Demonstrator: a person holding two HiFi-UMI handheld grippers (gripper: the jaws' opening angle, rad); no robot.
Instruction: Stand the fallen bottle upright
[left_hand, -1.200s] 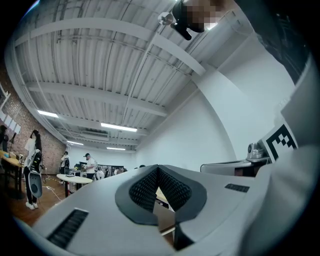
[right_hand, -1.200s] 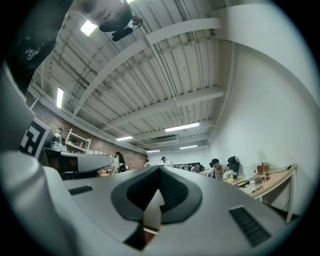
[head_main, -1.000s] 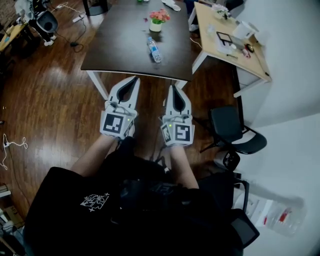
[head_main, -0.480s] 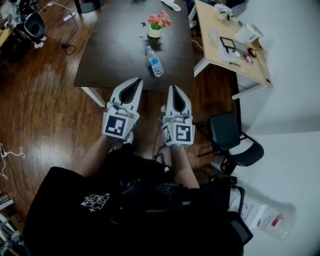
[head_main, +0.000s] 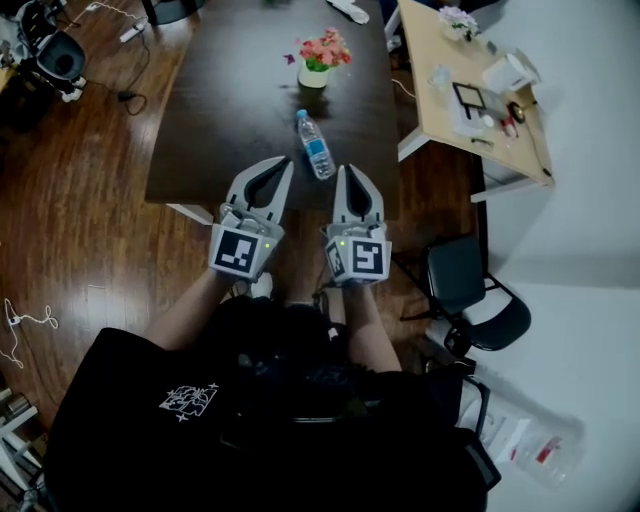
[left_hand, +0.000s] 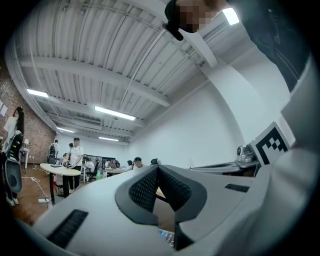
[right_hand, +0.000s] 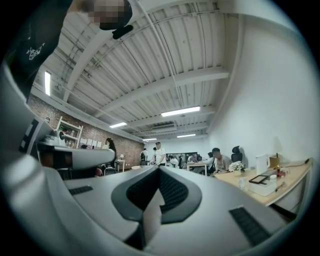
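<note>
A clear plastic bottle (head_main: 316, 146) with a blue label lies on its side near the front edge of the dark table (head_main: 220, 110). My left gripper (head_main: 286, 162) hangs over the table's front edge, a little left of and nearer than the bottle, with its jaws shut and nothing in them. My right gripper (head_main: 349, 171) is just right of the bottle's near end, also shut and empty. In the left gripper view the left gripper's (left_hand: 157, 168) tips meet. The right gripper's (right_hand: 159, 170) tips meet in the right gripper view too. Neither gripper touches the bottle.
A small pot of pink flowers (head_main: 321, 55) stands further back on the table. A light wooden desk (head_main: 455, 125) with clutter adjoins on the right, and a black office chair (head_main: 465, 285) stands at my right. Cables and gear lie on the wood floor at left (head_main: 60, 60).
The table and bottle have come nearer. Both grippers moved forward together from over the floor to the table's front edge, staying shut.
</note>
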